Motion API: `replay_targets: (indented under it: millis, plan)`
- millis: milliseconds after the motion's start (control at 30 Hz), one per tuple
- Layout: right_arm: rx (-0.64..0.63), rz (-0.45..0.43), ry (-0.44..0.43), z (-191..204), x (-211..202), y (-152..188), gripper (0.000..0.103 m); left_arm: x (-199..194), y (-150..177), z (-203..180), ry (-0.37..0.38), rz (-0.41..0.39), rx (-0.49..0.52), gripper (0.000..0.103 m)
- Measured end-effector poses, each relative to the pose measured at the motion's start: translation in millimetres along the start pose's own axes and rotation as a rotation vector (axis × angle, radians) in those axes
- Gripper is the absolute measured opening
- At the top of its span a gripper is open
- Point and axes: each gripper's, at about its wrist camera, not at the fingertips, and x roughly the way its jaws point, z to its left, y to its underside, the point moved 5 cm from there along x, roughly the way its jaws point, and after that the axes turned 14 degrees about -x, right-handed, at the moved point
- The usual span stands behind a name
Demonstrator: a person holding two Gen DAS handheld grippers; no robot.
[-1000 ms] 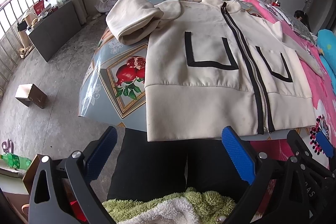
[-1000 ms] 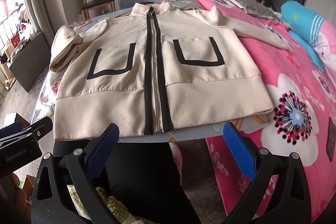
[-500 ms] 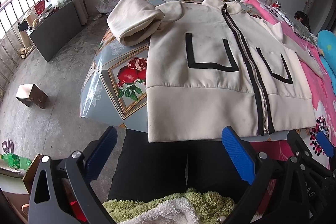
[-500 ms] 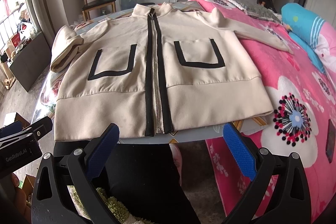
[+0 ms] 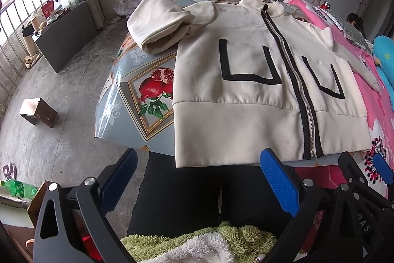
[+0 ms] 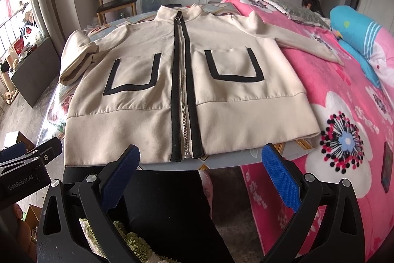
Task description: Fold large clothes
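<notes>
Ahead: jacket (image 6: 172, 90) flat (zipped); right hand-held gripper (image 6: 199, 174) just short.

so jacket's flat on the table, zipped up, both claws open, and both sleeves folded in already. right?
Not quite: only one sleeve is bunched in. The other sleeve lies stretched onto the pink blanket, as the right wrist view shows. The jacket is flat and zipped; left claw and right claw are open.

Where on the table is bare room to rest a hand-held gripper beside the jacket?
Bare tablecloth shows on the left, bordered by the jacket side, the bunched sleeve behind and the table edge. Elsewhere the jacket covers nearly everything; its other sleeve lies over the pink blanket.
</notes>
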Motion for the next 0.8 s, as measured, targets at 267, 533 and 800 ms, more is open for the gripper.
replay_targets:
  millis: [267, 533, 800]
  plan:
    - [-0.002, -0.002, 0.002, 0.2, 0.3, -0.4, 0.096, 2.8, -0.4, 2.3, -0.009, -0.002, -0.005, 0.098]
    - [-0.009, -0.004, 0.007, 0.3, -0.8, -4.5, 0.096, 3.7, -0.4, 3.9, -0.016, -0.003, -0.012, 0.098]
    - [-0.014, -0.006, 0.013, 0.5, 2.3, -7.1, 0.096, 4.1, -0.7, 4.9, -0.017, -0.003, -0.012, 0.098]
